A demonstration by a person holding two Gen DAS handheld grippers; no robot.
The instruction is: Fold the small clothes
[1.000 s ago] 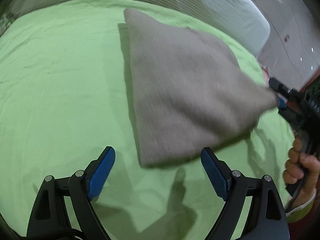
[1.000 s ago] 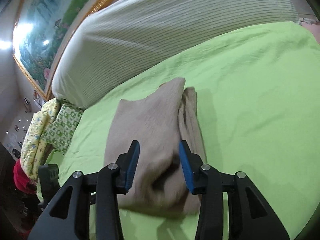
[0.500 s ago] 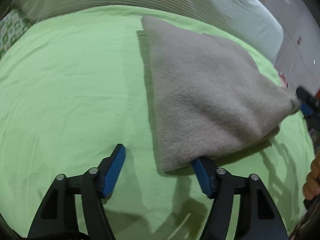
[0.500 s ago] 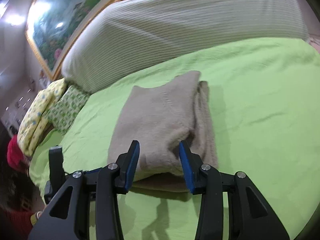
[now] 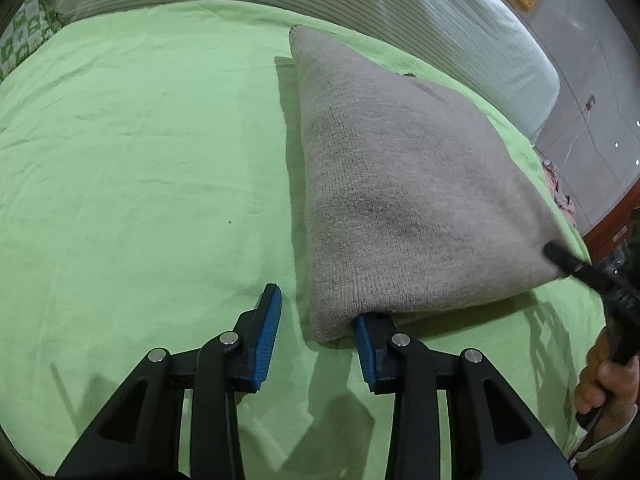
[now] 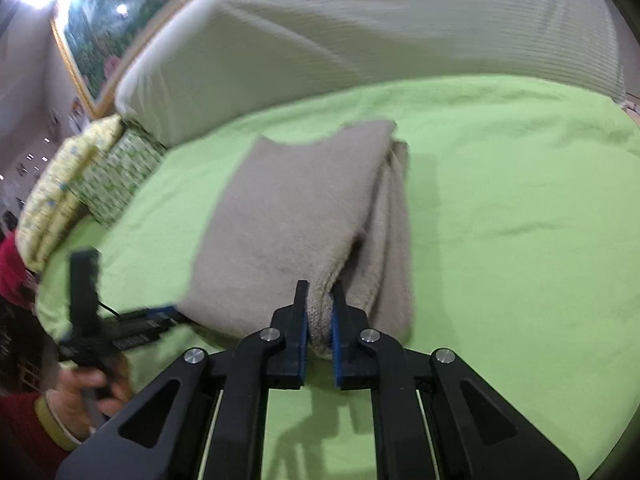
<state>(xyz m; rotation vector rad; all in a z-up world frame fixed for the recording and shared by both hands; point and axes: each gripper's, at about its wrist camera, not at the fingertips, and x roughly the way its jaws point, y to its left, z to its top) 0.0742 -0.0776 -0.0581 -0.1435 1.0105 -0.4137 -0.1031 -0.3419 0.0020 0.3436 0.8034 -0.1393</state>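
A grey knit garment (image 5: 400, 180) lies folded on the green bedsheet (image 5: 140, 160). In the left wrist view my left gripper (image 5: 316, 336) straddles its near corner with jaws closing. The right pad (image 5: 366, 352) sits against the fabric edge, and the left pad (image 5: 268, 336) stands a little apart from it. In the right wrist view my right gripper (image 6: 320, 312) is closing, and its pads pinch a fold at the near edge of the garment (image 6: 300, 208). That corner is raised slightly. The right gripper (image 5: 560, 256) also shows at the garment's right corner.
A pale striped headboard cushion (image 6: 360, 40) runs along the far side of the bed. Patterned yellow and green pillows (image 6: 80, 184) lie at the left, under a framed picture (image 6: 104, 40). A hand (image 6: 88, 392) holds the left gripper's handle. The bed's edge drops off at right (image 5: 576, 240).
The left jaws have narrowed around the garment's near corner. The right jaws have gone from half open to pinched on the fabric fold, and the right view has rolled.
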